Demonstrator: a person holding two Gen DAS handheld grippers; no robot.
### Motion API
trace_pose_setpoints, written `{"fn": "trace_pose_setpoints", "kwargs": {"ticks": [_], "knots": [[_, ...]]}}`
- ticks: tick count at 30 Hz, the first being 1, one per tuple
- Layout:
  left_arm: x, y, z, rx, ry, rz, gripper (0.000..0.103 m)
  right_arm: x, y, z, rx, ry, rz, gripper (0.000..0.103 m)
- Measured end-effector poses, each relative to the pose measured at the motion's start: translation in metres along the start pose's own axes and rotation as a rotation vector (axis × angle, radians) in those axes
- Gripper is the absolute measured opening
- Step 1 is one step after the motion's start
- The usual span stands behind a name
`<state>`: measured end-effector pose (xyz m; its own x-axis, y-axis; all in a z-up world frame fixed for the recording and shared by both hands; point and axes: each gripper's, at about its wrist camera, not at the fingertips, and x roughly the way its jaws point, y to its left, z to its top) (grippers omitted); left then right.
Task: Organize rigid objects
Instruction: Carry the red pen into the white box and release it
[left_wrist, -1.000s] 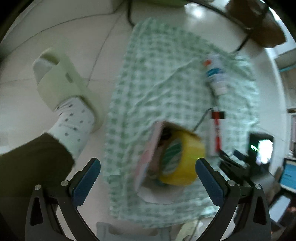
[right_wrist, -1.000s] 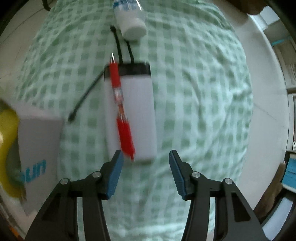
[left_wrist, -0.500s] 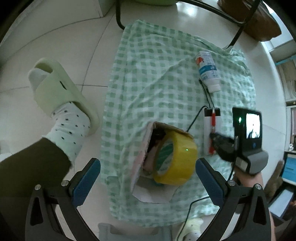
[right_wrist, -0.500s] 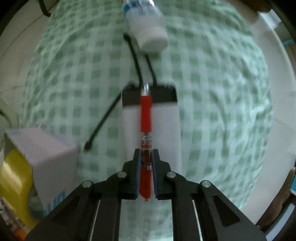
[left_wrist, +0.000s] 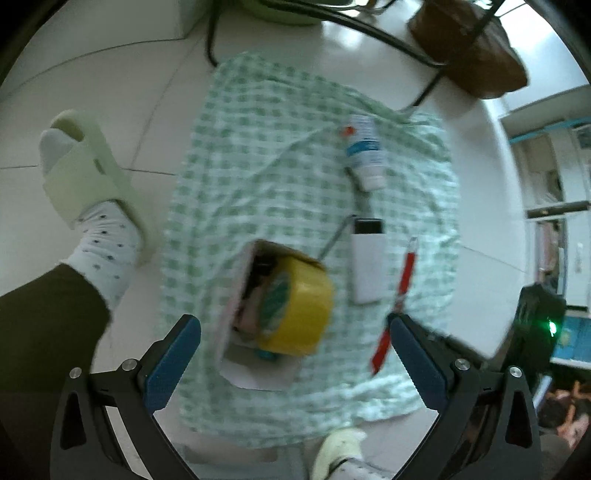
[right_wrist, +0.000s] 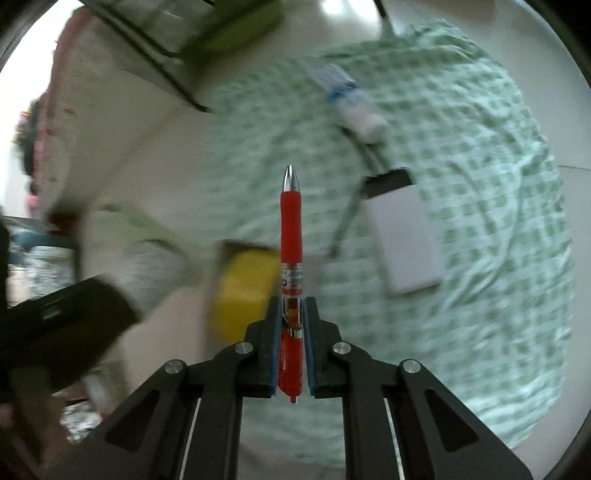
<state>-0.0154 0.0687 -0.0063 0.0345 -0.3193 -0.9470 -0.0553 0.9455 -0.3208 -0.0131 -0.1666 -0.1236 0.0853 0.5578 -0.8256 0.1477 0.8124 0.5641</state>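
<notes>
Right gripper (right_wrist: 291, 317) is clamped on a red pen (right_wrist: 291, 229), jaws pinching the clear barrel just behind the rubber grip, metal tip pointing forward and the pen lifted clear above the green checked cloth (left_wrist: 258, 155). Left gripper (left_wrist: 295, 354) hangs with its jaws wide apart and nothing between them, above the cloth's near edge, where a small open box (left_wrist: 240, 295) holds a yellow tape roll (left_wrist: 295, 310). Just beside the box toward the cloth's right edge lies a white power bank (left_wrist: 367, 269) with its cable, and a white tube (left_wrist: 364, 151) rests near the far right corner. The pen looks light, stiff and smooth, so it may pivot or slip in a narrow pinch; a hold near mid-barrel, as here, seems soundest. Motion blur softens both views.
</notes>
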Motion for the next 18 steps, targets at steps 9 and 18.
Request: {"fn": "trace_pose_setpoints", "kwargs": {"ticks": [9,18], "knots": [[-0.011,-0.002,-0.01,0.066,0.003,-0.156,0.103,-0.043,0.046,-0.06,-0.01,-0.062,0.198,0.013],[-0.032,0.007,-0.015,0.089,-0.098,-0.078,0.008,-0.025,0.059,-0.068,-0.01,-0.016,0.139,0.014]]}}
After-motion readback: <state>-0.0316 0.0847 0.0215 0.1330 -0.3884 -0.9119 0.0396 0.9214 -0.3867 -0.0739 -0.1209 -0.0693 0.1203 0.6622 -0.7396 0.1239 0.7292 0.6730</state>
